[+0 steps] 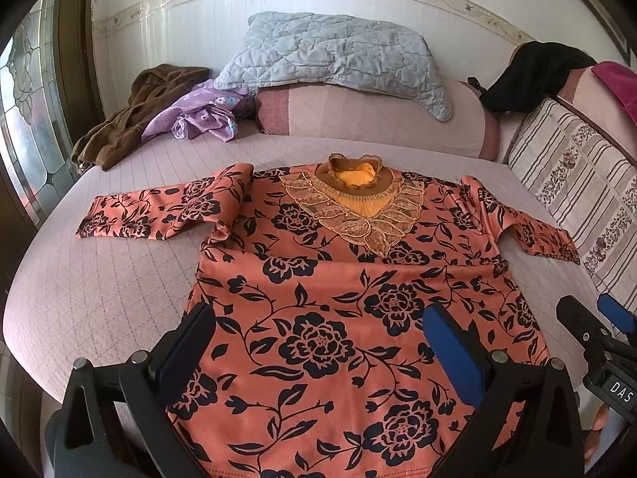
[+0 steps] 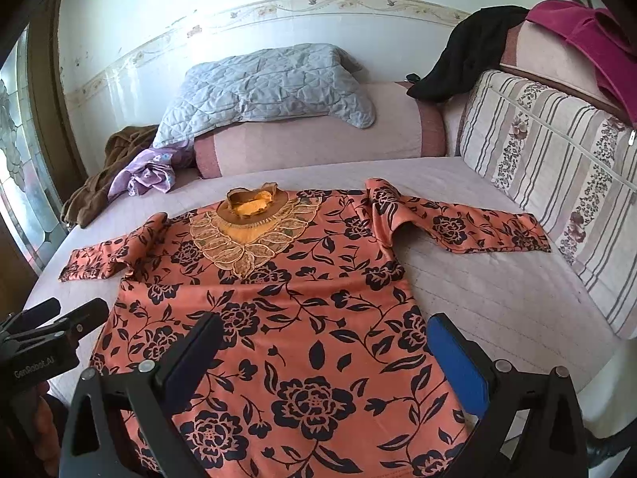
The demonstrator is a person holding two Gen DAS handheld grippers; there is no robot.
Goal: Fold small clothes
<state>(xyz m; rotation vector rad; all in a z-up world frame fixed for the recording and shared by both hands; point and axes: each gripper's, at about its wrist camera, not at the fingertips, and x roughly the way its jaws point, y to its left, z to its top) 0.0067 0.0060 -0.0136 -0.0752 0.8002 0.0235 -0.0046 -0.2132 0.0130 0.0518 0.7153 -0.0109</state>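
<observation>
An orange top with black flowers (image 1: 318,302) lies flat and face up on the bed, collar (image 1: 354,171) away from me, both sleeves spread out to the sides. It also shows in the right wrist view (image 2: 278,318). My left gripper (image 1: 318,342) is open, hovering above the hem's left part, holding nothing. My right gripper (image 2: 322,350) is open above the hem's right part, also empty. Each gripper shows at the edge of the other's view: the right one (image 1: 597,326), the left one (image 2: 55,322).
The pink quilted bed surface (image 1: 99,286) bears the top. A bolster (image 1: 378,115) with a grey quilted pillow (image 1: 338,51) lies behind. Brown and purple clothes (image 1: 159,107) sit at the back left. A striped cushion (image 2: 557,183) with black and magenta garments (image 2: 477,47) stands to the right.
</observation>
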